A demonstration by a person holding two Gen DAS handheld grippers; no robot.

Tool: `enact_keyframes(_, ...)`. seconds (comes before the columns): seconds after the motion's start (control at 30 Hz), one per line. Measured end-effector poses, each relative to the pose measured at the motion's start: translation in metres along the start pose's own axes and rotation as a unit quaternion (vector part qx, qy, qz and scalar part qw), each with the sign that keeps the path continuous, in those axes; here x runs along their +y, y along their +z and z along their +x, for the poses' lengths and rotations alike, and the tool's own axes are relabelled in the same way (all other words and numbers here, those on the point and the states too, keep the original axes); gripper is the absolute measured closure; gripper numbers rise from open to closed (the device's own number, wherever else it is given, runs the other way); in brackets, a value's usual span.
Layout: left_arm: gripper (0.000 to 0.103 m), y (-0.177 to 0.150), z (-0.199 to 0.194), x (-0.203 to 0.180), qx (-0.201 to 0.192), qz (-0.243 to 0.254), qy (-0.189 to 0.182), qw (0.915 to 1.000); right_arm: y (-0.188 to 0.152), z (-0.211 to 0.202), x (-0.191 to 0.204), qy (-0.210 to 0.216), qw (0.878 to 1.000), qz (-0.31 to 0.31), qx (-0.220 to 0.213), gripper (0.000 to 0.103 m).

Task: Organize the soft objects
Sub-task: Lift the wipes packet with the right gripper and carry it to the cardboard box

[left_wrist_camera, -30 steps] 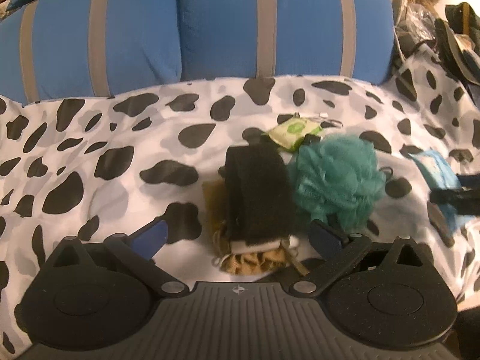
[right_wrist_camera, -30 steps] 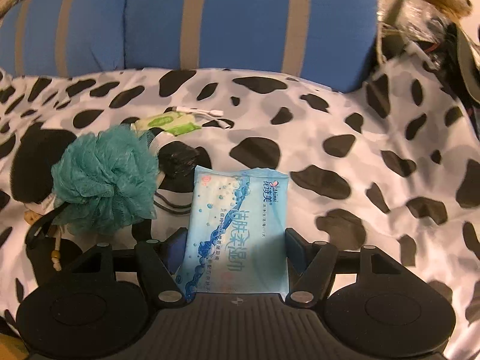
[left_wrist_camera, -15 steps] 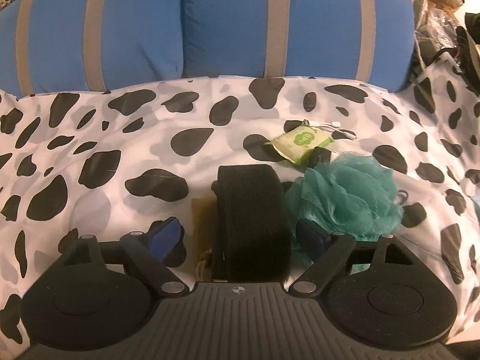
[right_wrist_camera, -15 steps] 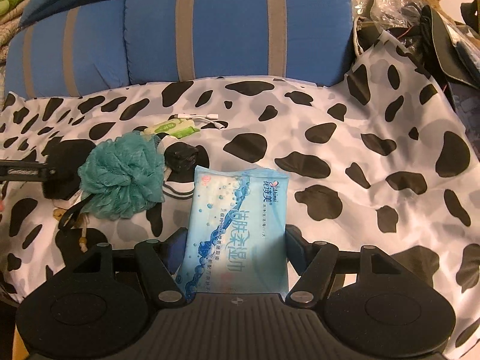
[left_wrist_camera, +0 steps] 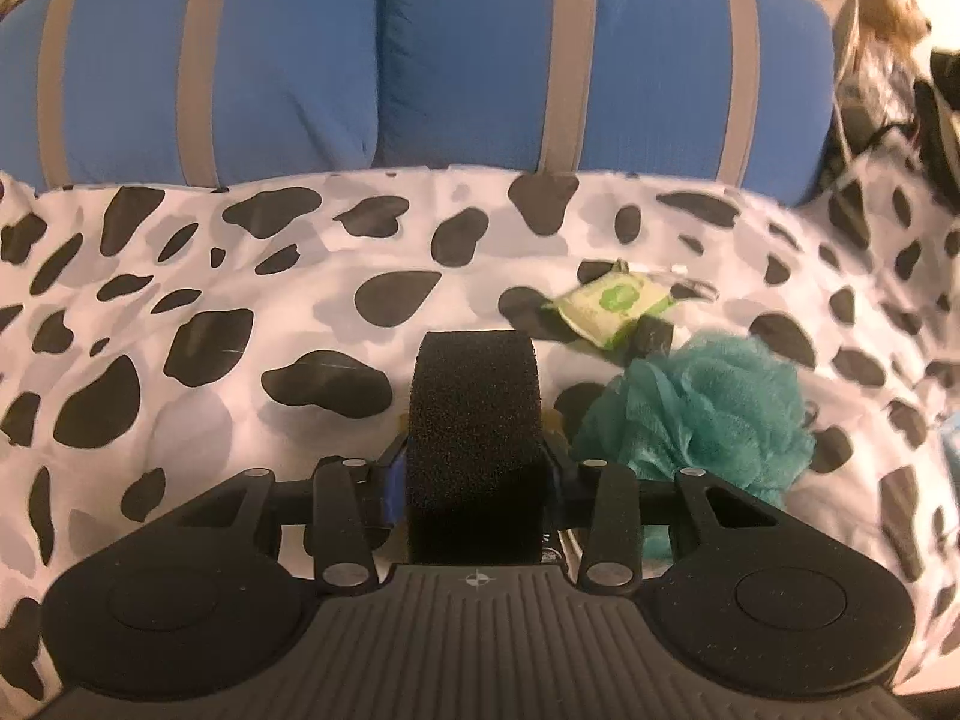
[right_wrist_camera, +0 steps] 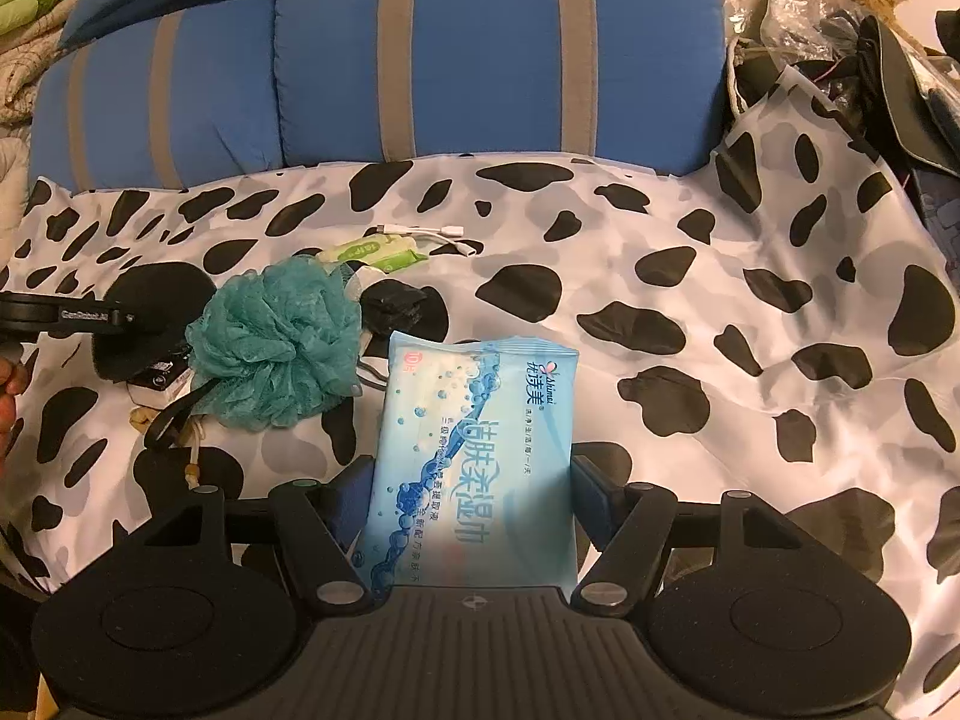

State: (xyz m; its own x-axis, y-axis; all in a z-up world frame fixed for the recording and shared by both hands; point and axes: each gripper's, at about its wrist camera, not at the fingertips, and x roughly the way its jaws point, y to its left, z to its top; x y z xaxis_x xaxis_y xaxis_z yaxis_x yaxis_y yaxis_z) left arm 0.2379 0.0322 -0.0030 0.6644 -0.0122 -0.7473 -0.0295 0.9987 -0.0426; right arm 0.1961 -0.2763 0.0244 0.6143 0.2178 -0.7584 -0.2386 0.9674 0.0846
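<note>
A: Left wrist view: cow-print sheet (left_wrist_camera: 288,312) is lying under blue cushions (left_wrist_camera: 300,60). The left gripper (left_wrist_camera: 477,468) has just been closing; its jaws are pinching the black sponge (left_wrist_camera: 474,420).
B: Risk: foam compressing, slipping on lift, snagging the teal loofah (left_wrist_camera: 702,414) just beside it.
A: Right wrist view: the right gripper (right_wrist_camera: 474,504) is gripping the blue wipes pack (right_wrist_camera: 474,456), jaws wide. The film is looking slick and could be sliding.

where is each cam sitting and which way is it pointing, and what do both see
Left wrist: rides the left gripper, looking along its fingers and down at the bed; jaws just closed onto the black sponge.
Right wrist: rides the right gripper, facing the blue cushions; jaws hold the blue wipes pack; a hand shows at the left edge.
Shared: teal bath pouf, green packet, spotted sheet.
</note>
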Motion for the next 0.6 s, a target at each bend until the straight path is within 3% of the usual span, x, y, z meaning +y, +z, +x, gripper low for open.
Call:
enact_keyframes(0.17, 0.063, 0.0, -0.013, 0.019, -0.003, -0.036, -0.028, 0.9989, 0.001, 0.0, 0.005, 0.006, 1.0, -0.003, -0.001, 0.032)
enact_keyframes(0.37, 0.063, -0.002, -0.028, 0.045, -0.007, -0.091, -0.103, 0.9905, 0.007, -0.004, 0.012, 0.017, 1.0, -0.008, -0.014, 0.032)
enact_keyframes(0.6, 0.063, -0.008, -0.045, 0.051, -0.006, -0.101, -0.14, 0.985, 0.007, -0.009, 0.021, 0.025, 0.999, -0.015, -0.019, 0.032)
